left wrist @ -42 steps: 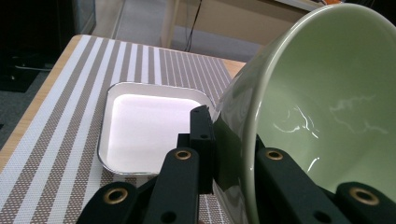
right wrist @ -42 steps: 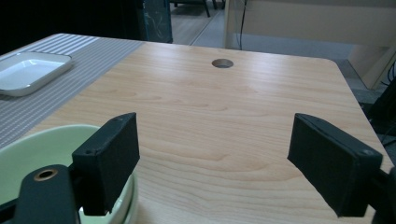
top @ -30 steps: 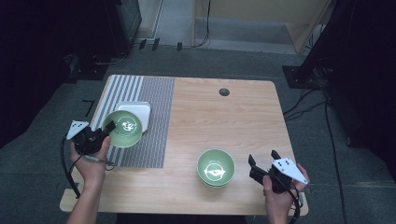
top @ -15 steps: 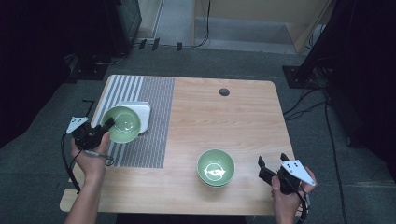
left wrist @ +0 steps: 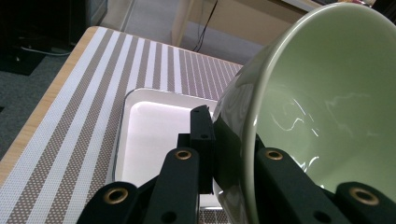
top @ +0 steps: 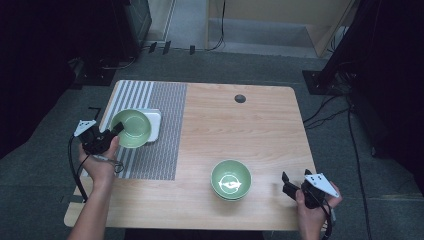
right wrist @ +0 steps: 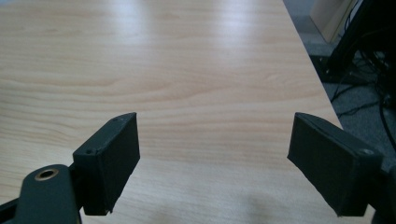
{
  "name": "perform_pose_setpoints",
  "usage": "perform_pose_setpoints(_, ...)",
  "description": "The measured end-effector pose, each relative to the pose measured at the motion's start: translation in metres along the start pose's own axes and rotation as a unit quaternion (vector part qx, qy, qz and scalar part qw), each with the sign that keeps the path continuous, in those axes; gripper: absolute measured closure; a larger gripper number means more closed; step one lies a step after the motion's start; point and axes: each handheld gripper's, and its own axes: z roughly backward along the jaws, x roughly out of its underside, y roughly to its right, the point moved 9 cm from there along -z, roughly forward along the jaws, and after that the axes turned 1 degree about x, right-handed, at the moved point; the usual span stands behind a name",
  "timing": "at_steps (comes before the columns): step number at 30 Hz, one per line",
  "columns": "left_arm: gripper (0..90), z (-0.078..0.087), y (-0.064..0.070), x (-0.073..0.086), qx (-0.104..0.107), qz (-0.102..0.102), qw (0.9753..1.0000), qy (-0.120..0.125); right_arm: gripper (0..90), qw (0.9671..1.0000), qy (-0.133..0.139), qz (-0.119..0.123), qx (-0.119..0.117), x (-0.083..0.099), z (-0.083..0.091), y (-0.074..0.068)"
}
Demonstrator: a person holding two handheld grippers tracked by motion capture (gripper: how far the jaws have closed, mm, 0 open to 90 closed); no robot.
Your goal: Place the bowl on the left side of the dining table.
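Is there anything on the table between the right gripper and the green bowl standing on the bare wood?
No. In the high view only bare wooden table separates the open right gripper from the green bowl.

Tabletop (top: 240, 130) evenly lit from above, surroundings dark. High view soft, low detail. Glare streaks inside the green bowl (left wrist: 327, 107); white tray (left wrist: 154, 135) blown out. Near tongs (right wrist: 215, 163) blurred, far tabletop washed pale.

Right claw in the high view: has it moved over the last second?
Yes. The right claw has drawn back from the green ceramic bowl with the white mark, toward the table's near right corner.
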Motion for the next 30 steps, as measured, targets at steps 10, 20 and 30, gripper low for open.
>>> perform_pose_setpoints(10,83.5,-0.010,-0.001,-0.005,0.005,0.012,0.9999,-0.006,17.1,0.9978,-0.065,-0.012,-0.004,0.016,-0.009,0.008)
perform_pose_setpoints(20,83.5,-0.022,-0.006,-0.007,-0.003,0.019,0.9997,-0.016,15.4,0.9920,-0.125,0.016,-0.011,0.026,-0.015,0.002)
perform_pose_setpoints(30,83.7,-0.038,-0.009,-0.007,-0.007,0.042,0.9984,-0.036,15.0,0.9919,-0.125,0.017,-0.009,0.027,-0.015,0.002)
